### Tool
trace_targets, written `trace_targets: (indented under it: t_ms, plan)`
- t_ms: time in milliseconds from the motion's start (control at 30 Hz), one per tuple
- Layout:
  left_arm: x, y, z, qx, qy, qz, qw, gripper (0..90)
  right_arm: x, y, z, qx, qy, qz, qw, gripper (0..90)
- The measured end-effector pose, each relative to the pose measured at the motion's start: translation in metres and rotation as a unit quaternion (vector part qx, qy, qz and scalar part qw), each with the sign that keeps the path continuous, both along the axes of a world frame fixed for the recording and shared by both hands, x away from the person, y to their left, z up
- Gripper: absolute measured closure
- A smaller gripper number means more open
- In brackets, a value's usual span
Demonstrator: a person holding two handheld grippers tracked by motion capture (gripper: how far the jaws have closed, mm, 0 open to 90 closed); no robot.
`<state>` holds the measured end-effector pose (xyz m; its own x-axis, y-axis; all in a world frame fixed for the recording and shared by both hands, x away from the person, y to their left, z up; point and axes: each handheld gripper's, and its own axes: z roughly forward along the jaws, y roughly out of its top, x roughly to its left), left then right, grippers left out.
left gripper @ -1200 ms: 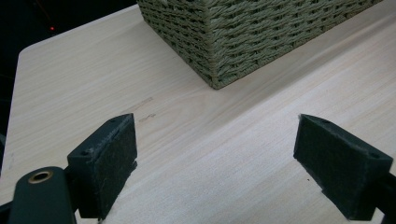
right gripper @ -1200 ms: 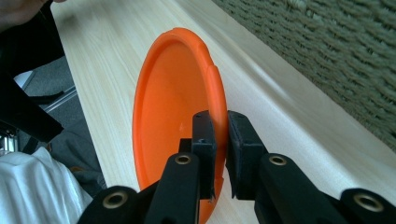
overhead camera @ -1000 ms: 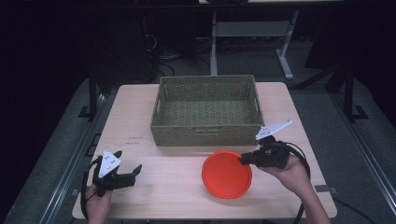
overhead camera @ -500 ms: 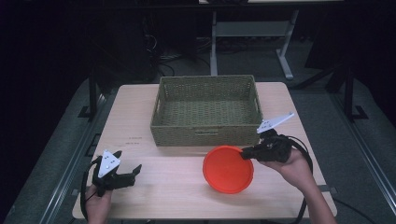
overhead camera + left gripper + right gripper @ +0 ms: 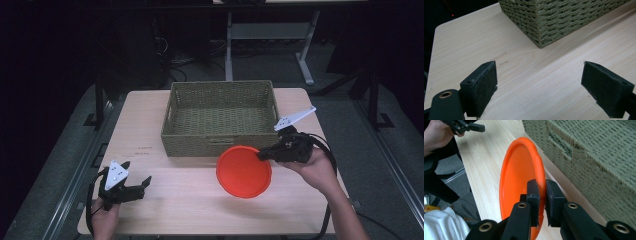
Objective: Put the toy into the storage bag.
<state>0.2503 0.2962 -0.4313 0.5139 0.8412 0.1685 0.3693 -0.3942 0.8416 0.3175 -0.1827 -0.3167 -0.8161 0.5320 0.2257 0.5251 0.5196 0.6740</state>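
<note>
At counter [image 5: 150, 120] right-front: right claw [image 5: 262, 155] clamped on rim of orange plate [image 5: 243, 171], jaws pinching edge from both sides. Plate tilted, lifted off counter on claw side, just in front of woven basket [image 5: 220, 117]; right gripper view shows it near-vertical beside basket wall [image 5: 599, 157]. Left claw [image 5: 135, 187] near front-left corner, jaws spread wide, nothing between them, bare wood below. Basket corner [image 5: 541, 30] ahead of left claw, apart from it.

Bare counter [image 5: 536, 82] between and ahead of left jaws; wicker basket [image 5: 564, 17] wall blocks farther ahead, right.
</note>
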Motion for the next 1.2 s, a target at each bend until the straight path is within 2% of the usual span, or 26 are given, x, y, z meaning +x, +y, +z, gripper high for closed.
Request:
trace_targets:
  t_ms: [300, 867, 1200]
  plan:
    - [0.0, 0.002, 0.0, -0.003, -0.001, 0.004, 1.0, 12.8, 0.008, 0.008, 0.017, -0.001, -0.001, -0.001, 1.0, 82.2]
    - [0.0, 0.003, 0.001, -0.004, -0.003, 0.005, 1.0, 12.8, 0.025, 0.012, 0.049, 0.004, -0.025, -0.015, 0.9996, 82.1]
    - [-0.001, 0.003, 0.001, -0.006, -0.003, 0.006, 1.0, 12.8, 0.043, 0.019, 0.069, 0.004, -0.033, -0.027, 0.9991, 82.1]
